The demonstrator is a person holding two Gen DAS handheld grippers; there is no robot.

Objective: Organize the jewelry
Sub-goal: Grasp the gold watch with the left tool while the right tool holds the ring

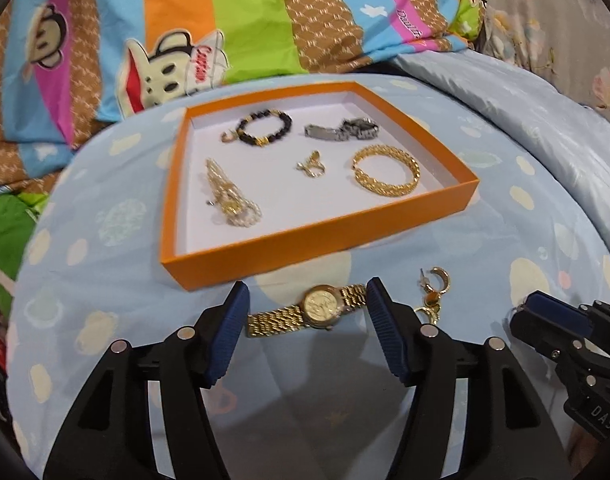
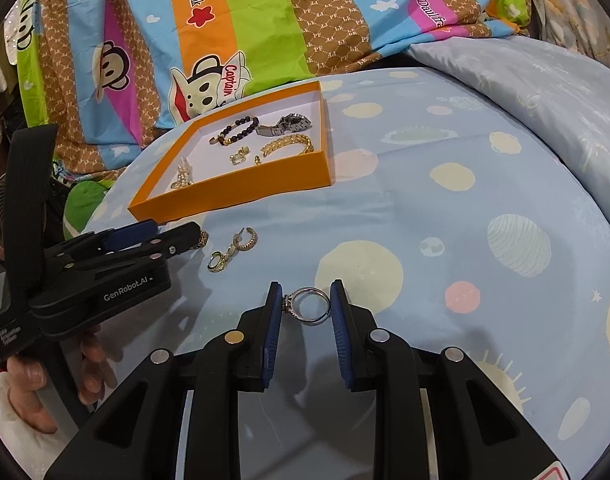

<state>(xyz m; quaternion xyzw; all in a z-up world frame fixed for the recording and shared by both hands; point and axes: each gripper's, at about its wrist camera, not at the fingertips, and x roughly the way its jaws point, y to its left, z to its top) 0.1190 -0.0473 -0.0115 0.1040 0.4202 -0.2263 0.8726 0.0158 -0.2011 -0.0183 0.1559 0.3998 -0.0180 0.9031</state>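
An orange tray (image 1: 305,236) (image 2: 233,190) lies on the blue bedspread and holds a black bead bracelet (image 1: 265,128), a silver watch (image 1: 343,130), a gold bangle (image 1: 387,174), a small gold charm (image 1: 311,168) and a pearl-and-gold piece (image 1: 229,196). My left gripper (image 1: 307,308) is open, its pads on either side of a gold watch (image 1: 321,306) lying on the bed. My right gripper (image 2: 307,306) is shut on a silver ring (image 2: 309,306), gripped across its width. Gold earrings (image 1: 435,288) (image 2: 233,250) lie just right of the watch.
A colourful monkey-print quilt (image 1: 225,28) is bunched up behind the tray. A pale blue satin cover (image 2: 525,92) rises at the right. The left gripper's body (image 2: 85,276) and the hand holding it fill the left of the right wrist view.
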